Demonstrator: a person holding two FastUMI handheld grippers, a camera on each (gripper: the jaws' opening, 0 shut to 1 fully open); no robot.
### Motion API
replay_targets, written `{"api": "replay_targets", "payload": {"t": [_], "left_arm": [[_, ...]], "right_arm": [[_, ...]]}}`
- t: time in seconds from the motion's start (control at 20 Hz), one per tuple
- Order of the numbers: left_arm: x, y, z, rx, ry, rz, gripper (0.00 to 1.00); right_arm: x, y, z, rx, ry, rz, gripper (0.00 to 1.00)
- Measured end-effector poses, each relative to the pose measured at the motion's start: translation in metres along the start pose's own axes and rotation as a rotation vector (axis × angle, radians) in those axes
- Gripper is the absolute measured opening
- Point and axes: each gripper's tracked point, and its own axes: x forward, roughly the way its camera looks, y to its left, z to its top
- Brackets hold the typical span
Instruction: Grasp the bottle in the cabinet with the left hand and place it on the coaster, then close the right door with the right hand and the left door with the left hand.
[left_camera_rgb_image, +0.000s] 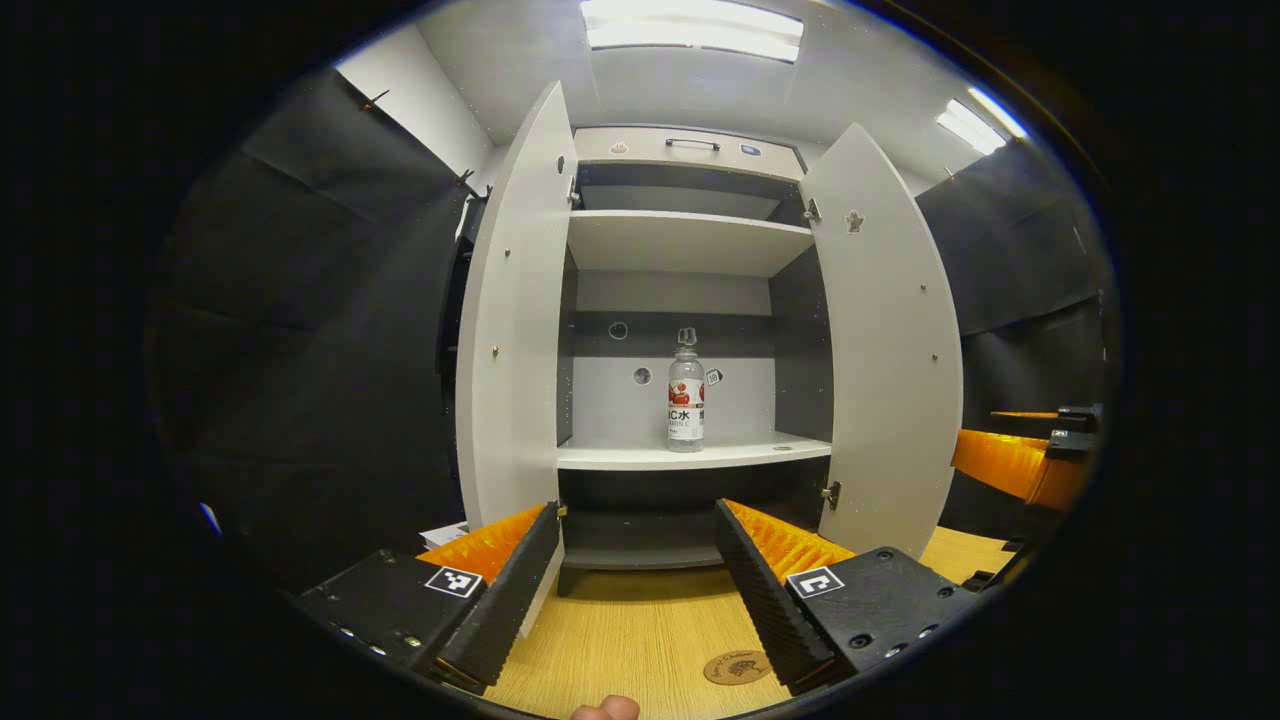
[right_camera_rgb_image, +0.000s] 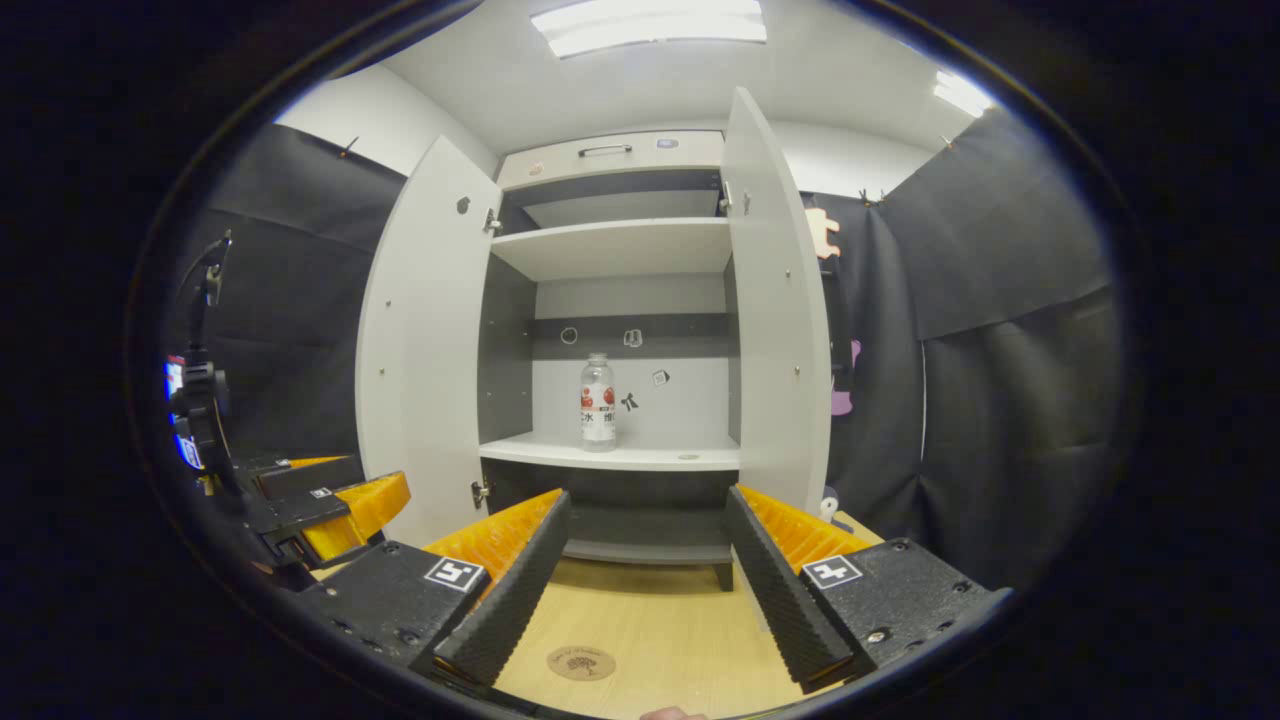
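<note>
A clear bottle with a red and white label stands upright on the cabinet's lower shelf; the right gripper view has the bottle there too. Both doors stand wide open: the left door and the right door, again as left door and right door. A round brown coaster lies on the wooden table, also the coaster. My left gripper is open, well short of the cabinet. My right gripper is open too, holding nothing.
The cabinet has an upper shelf and a drawer with a handle on top. The wooden table runs up to the cabinet's foot. Black cloth walls close in both sides. A fingertip shows at the bottom edge.
</note>
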Motion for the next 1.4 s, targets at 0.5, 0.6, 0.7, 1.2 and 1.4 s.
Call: {"api": "replay_targets", "payload": {"t": [0.5,0.6,0.7,1.2,1.4], "left_arm": [[0.003,0.002,-0.009,-0.003,0.016,0.005,0.95],[0.004,0.002,-0.009,-0.001,0.017,0.005,0.95],[0.005,0.001,-0.012,-0.004,0.023,-0.001,0.94],[0.050,-0.013,0.007,-0.037,-0.007,-0.066,0.94],[0.121,-0.023,0.024,-0.031,-0.030,-0.121,0.94]], "right_arm": [[0.005,0.004,-0.003,0.007,0.020,0.010,1.00],[0.008,0.007,0.001,0.001,0.016,0.018,1.00],[0.017,0.011,0.010,-0.024,-0.001,0.035,1.00],[0.071,0.040,0.055,-0.010,-0.063,0.166,1.00],[0.057,0.028,0.049,-0.032,-0.045,0.134,1.00]]}}
